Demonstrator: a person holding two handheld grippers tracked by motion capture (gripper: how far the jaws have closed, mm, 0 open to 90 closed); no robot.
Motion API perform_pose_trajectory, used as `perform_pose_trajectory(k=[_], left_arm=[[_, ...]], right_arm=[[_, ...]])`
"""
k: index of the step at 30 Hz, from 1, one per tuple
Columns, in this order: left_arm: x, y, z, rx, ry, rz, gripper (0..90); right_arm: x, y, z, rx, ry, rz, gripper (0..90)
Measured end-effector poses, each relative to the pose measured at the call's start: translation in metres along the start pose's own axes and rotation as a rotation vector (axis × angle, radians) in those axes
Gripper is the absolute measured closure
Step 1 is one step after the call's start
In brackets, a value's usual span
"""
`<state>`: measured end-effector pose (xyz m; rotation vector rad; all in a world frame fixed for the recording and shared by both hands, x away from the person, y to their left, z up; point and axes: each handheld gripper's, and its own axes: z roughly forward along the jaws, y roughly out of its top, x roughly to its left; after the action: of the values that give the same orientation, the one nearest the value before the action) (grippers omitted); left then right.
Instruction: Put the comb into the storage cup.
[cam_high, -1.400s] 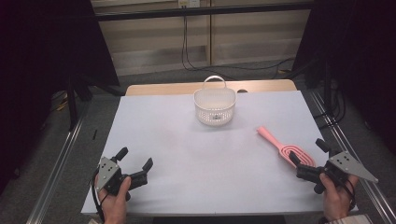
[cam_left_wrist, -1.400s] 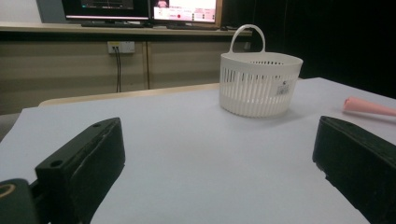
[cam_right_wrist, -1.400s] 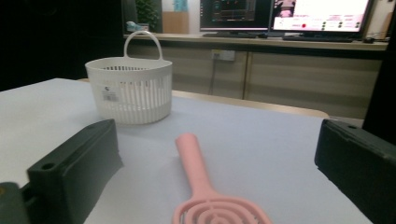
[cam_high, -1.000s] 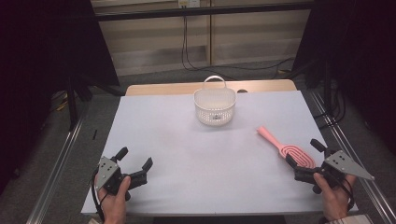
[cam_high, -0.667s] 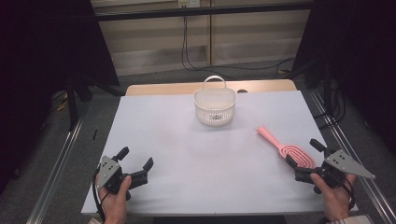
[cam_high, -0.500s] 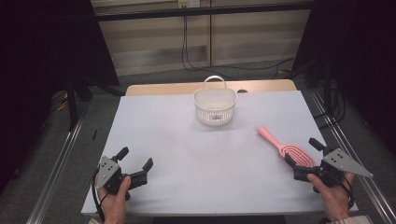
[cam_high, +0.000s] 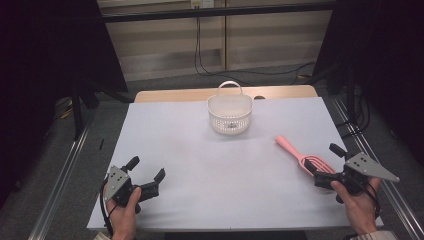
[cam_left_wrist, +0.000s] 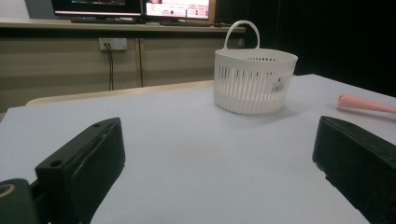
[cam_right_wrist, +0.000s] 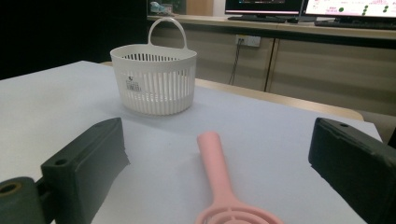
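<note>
A pink brush (cam_high: 299, 155) lies on the right of the white table (cam_high: 200, 150), handle pointing toward a white slatted basket (cam_high: 230, 113) with a loop handle at the far middle. My right gripper (cam_high: 324, 163) is open, and its jaws have just been closing a little. The brush's head lies between them, untouched. In the right gripper view the brush (cam_right_wrist: 216, 173) runs up between the two black jaws of the right gripper (cam_right_wrist: 219, 140), with the basket (cam_right_wrist: 156, 79) beyond. My left gripper (cam_high: 147, 168) rests open at the near left with nothing between its fingers. Its own view shows the basket (cam_left_wrist: 254, 79) ahead.
Metal rails (cam_high: 65, 175) run along both sides of the table. A wooden strip (cam_high: 170, 95) borders its far edge. Cables hang on the wall behind (cam_high: 200, 55). The brush's handle tip (cam_left_wrist: 362, 102) shows at the right in the left gripper view.
The right gripper has edged slightly toward the brush's head. The left gripper, the basket and the brush have stayed put.
</note>
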<state>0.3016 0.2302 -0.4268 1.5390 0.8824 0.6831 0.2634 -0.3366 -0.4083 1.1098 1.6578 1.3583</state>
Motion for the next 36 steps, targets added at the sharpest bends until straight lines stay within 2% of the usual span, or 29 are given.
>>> perform_pose_trajectory(k=[10, 16, 21, 26, 31, 36], left_arm=[[-0.001, 0.001, 0.002, 0.003, -0.012, 0.001, 2.4], [0.000, 0.000, 0.002, 0.002, -0.004, -0.003, 2.4], [0.000, 0.001, 0.002, 0.002, -0.008, 0.003, 2.4], [-0.001, 0.000, 0.002, 0.003, -0.005, 0.004, 2.4], [0.000, 0.001, 0.002, 0.003, -0.007, 0.007, 2.4], [0.000, 0.001, 0.002, 0.003, -0.009, 0.008, 2.4]], right_arm=[[-0.010, 0.008, 0.011, 0.038, -0.003, 0.003, 3.6], [-0.013, 0.013, 0.014, 0.037, -0.010, 0.006, 4.4], [-0.015, 0.017, 0.021, 0.068, 0.000, 0.001, 5.5], [-0.020, 0.024, 0.029, 0.126, 0.018, 0.017, 4.9], [-0.024, 0.029, 0.037, 0.149, 0.002, -0.007, 4.3], [-0.028, 0.035, 0.047, 0.168, 0.015, 0.000, 4.1]])
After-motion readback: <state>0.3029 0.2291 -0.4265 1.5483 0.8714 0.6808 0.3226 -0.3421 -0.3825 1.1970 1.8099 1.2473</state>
